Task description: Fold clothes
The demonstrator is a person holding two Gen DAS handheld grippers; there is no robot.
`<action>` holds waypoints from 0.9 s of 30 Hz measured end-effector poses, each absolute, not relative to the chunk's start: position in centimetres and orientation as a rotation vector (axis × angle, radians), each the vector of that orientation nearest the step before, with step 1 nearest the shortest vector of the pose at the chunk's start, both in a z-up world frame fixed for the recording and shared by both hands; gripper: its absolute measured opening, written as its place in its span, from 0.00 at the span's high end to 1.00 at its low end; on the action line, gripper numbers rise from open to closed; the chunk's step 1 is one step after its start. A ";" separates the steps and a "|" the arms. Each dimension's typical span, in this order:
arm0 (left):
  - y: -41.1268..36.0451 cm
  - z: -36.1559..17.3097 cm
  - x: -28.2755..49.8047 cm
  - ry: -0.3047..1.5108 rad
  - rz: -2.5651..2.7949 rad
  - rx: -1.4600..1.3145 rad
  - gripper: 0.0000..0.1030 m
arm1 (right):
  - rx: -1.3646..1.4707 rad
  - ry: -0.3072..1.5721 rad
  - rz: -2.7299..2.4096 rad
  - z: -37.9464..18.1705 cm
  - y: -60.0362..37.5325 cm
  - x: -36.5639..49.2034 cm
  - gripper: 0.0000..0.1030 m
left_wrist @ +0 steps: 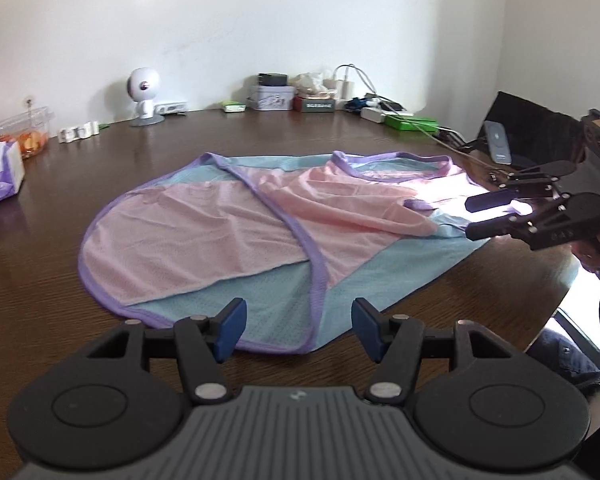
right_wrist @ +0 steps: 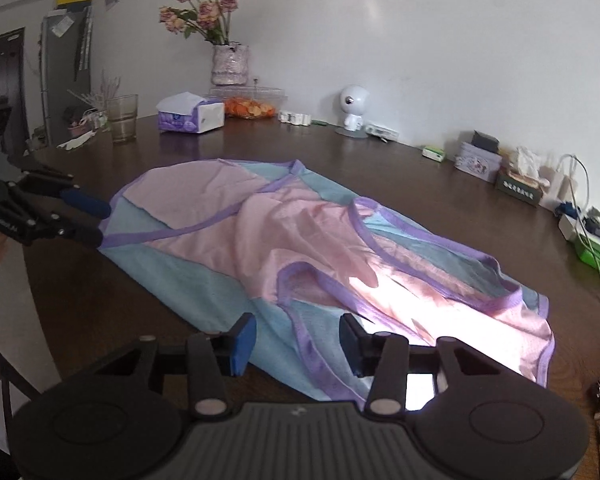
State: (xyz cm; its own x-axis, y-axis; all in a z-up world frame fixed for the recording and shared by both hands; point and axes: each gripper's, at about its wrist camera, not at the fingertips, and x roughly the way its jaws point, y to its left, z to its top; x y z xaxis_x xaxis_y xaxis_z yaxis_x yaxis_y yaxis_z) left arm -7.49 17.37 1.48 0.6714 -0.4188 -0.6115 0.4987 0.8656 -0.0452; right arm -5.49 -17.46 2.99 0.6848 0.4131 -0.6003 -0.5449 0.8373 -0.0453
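Garment [left_wrist: 236,236] is spread flat for folding; left gripper [left_wrist: 298,330] and right gripper [right_wrist: 298,344] are held wide apart, gripping nothing.

Home dining room: dark wooden table [right_wrist: 100,292], vase of flowers [right_wrist: 229,63], tissue box [right_wrist: 190,114], fridge [right_wrist: 66,72] far beyond fingers.

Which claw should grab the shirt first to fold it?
Probably the left claw: it hangs open right over the garment's purple hem, with bare table around. The right claw is open too, but above bunched, glaring fabric.
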 end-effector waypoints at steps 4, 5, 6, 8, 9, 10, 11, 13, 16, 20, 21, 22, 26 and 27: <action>17.4 1.6 -7.3 0.637 -0.544 0.135 0.59 | -0.219 0.656 0.516 2.3 -18.2 -5.8 0.69; 17.4 1.7 -7.2 0.629 -0.548 0.136 0.68 | -0.220 0.659 0.515 2.2 -18.2 -6.0 0.72; 17.5 1.8 -7.1 0.621 -0.552 0.136 0.76 | -0.221 0.662 0.515 2.1 -18.2 -6.2 0.77; 17.6 2.1 -7.0 0.606 -0.559 0.136 0.80 | -0.223 0.668 0.515 1.9 -18.2 -6.6 0.89; 17.7 2.2 -6.9 0.598 -0.562 0.136 0.87 | -0.230 0.669 0.522 1.9 -18.1 -6.6 0.98; 17.8 2.3 -6.9 0.591 -0.566 0.136 0.92 | -0.240 0.669 0.523 1.8 -17.9 -7.0 0.98; 17.8 2.4 -6.8 0.583 -0.569 0.136 0.98 | -0.254 0.670 0.521 1.9 -17.8 -7.2 0.98; 17.9 2.6 -6.6 0.567 -0.576 0.136 0.98 | -0.260 0.685 0.528 2.2 -17.8 -7.4 0.99; 18.1 2.9 -6.4 0.544 -0.587 0.137 0.98 | -0.254 0.674 0.498 2.8 -18.2 -5.2 0.99; 17.5 4.3 -3.4 0.500 -0.609 0.206 0.98 | -0.246 0.661 0.457 3.6 -18.6 -2.3 0.99; 17.2 4.8 -1.9 0.495 -0.619 0.226 0.98 | -0.244 0.657 0.447 3.8 -18.7 -1.6 0.99; 16.7 5.1 -0.2 0.493 -0.627 0.247 0.98 | -0.242 0.654 0.437 4.0 -18.8 -0.8 0.99; 14.1 5.2 5.8 0.539 -0.652 0.334 0.98 | -0.237 0.644 0.397 4.7 -19.1 2.2 0.99; 13.7 4.7 6.9 0.565 -0.640 0.362 0.94 | -0.251 0.666 0.390 4.3 -18.9 3.2 0.97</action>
